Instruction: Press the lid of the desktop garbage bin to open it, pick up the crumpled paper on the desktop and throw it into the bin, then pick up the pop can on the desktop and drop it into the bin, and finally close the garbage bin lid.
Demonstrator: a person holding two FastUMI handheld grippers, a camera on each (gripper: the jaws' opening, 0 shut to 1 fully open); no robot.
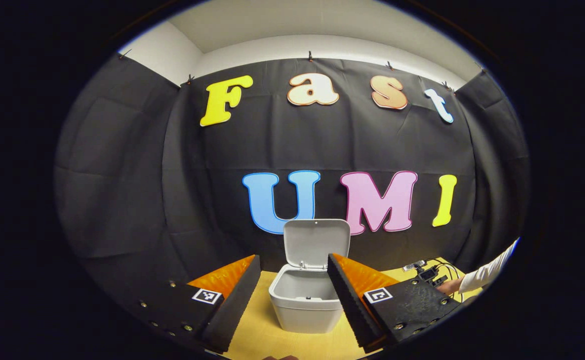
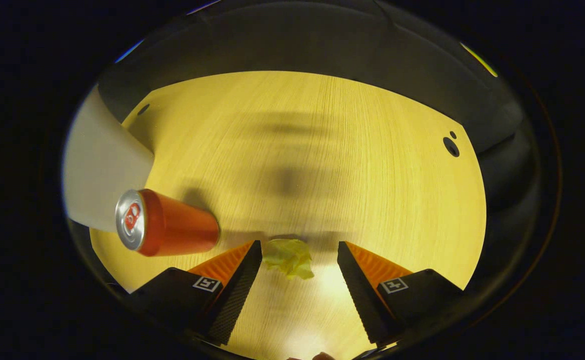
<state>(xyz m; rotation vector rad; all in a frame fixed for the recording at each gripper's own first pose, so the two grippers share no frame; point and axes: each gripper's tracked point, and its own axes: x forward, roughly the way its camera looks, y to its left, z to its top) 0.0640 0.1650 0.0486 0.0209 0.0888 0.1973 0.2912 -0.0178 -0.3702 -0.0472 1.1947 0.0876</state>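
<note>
**Bin open, paper between fingers**

Your left tool (image 1: 293, 292) is hanging spread before the bin (image 1: 306, 302), lid (image 1: 316, 241) raised. Your right tool (image 2: 298, 267) is spreading around the paper (image 2: 288, 257) on the surface (image 2: 322, 165); the can (image 2: 165, 222) is lying left.

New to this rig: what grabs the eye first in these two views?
In the left gripper view, the grey bin stands on the yellow desktop with its lid up, framed by the open left gripper. In the right gripper view, the crumpled paper lies between the open right gripper fingers, the red pop can to its left.
</note>
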